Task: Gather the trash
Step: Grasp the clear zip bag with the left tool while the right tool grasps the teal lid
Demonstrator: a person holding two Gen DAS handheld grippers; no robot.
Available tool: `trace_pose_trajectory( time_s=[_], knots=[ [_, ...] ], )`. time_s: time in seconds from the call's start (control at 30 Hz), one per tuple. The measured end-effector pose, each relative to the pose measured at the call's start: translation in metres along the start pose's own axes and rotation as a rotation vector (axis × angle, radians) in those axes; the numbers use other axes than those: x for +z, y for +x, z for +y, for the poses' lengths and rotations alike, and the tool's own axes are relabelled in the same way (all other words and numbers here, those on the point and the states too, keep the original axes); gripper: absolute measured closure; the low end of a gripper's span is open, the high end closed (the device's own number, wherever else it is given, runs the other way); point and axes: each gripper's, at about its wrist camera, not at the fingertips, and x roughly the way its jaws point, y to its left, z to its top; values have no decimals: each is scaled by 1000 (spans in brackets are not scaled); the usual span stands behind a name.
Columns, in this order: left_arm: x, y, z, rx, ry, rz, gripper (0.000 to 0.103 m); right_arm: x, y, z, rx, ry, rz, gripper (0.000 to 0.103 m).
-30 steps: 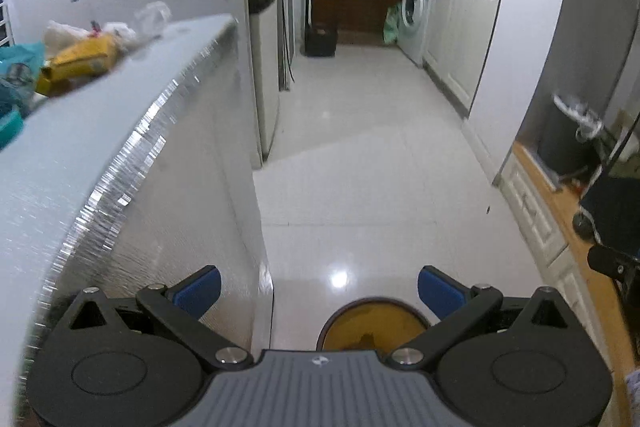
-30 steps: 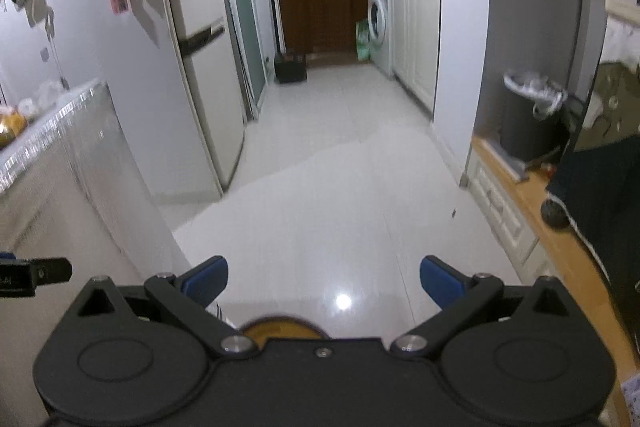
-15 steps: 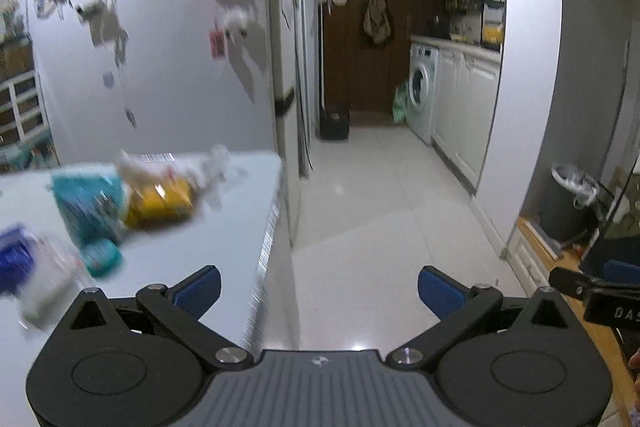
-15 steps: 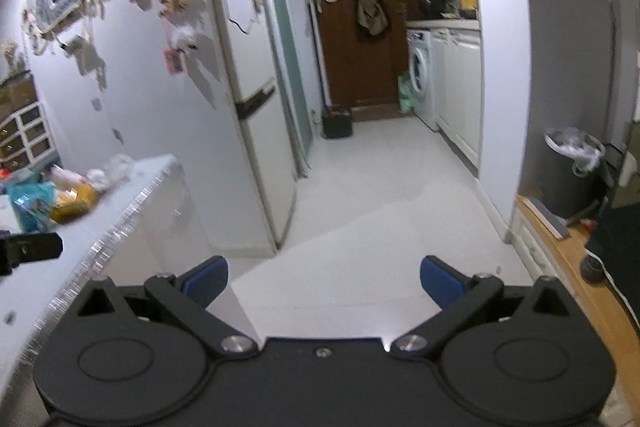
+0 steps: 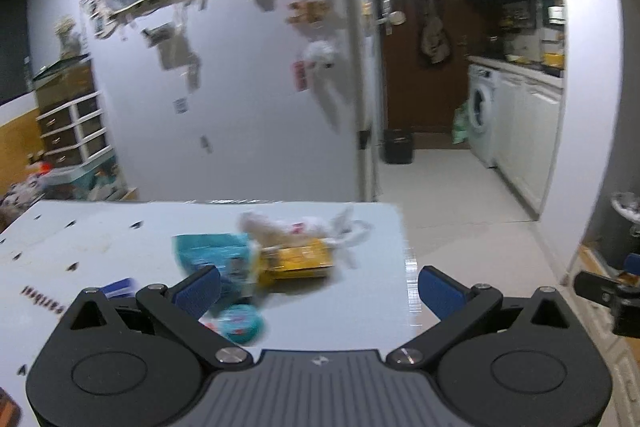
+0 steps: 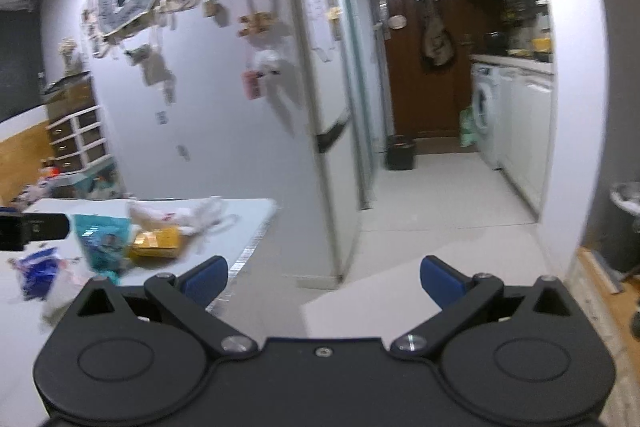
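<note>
Trash lies in a heap on a white table (image 5: 100, 243): a yellow packet (image 5: 298, 259), a teal bag (image 5: 210, 253), crumpled white plastic (image 5: 308, 225), a small round teal lid (image 5: 242, 323) and a blue wrapper (image 5: 120, 287). My left gripper (image 5: 320, 293) hangs open above the table's near right part, just short of the heap, with nothing between its fingers. In the right wrist view the same yellow packet (image 6: 158, 241), teal bag (image 6: 104, 239) and blue wrapper (image 6: 38, 265) lie to the left. My right gripper (image 6: 324, 277) is open over the floor, right of the table.
A tall white fridge (image 6: 224, 99) with magnets stands behind the table. A corridor leads to a washing machine (image 6: 486, 115) and a brown door (image 6: 420, 67). A dark lined bin (image 6: 626, 223) stands at the right. The table's right edge (image 5: 408, 263) drops to a pale tiled floor.
Both grippers rose and tilted up from beside the table's side. The left one moved over the tabletop, so the trash heap now sits in front of it. Both stayed open.
</note>
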Motion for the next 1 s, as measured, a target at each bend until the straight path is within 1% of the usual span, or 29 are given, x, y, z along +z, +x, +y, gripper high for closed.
trace_pose_trajectory(
  time_s=[0.2, 0.37, 0.57, 0.73, 0.87, 1.0],
  knots=[
    [4, 39, 63, 96, -59, 76, 0, 1, 32, 53, 101, -56, 27, 0],
    [3, 72, 94, 136, -70, 143, 0, 3, 58, 89, 148, -73, 50, 0],
    [-1, 114, 102, 190, -34, 214, 0, -3, 86, 114, 189, -88, 89, 0],
    [-18, 142, 104, 235, 19, 285, 0, -13, 101, 127, 211, -133, 118, 0],
    [-36, 143, 109, 242, 66, 318, 0, -16, 109, 131, 235, -147, 122, 0],
    [-52, 124, 115, 248, 136, 304, 0, -16, 113, 133, 244, -149, 116, 0]
  ],
)
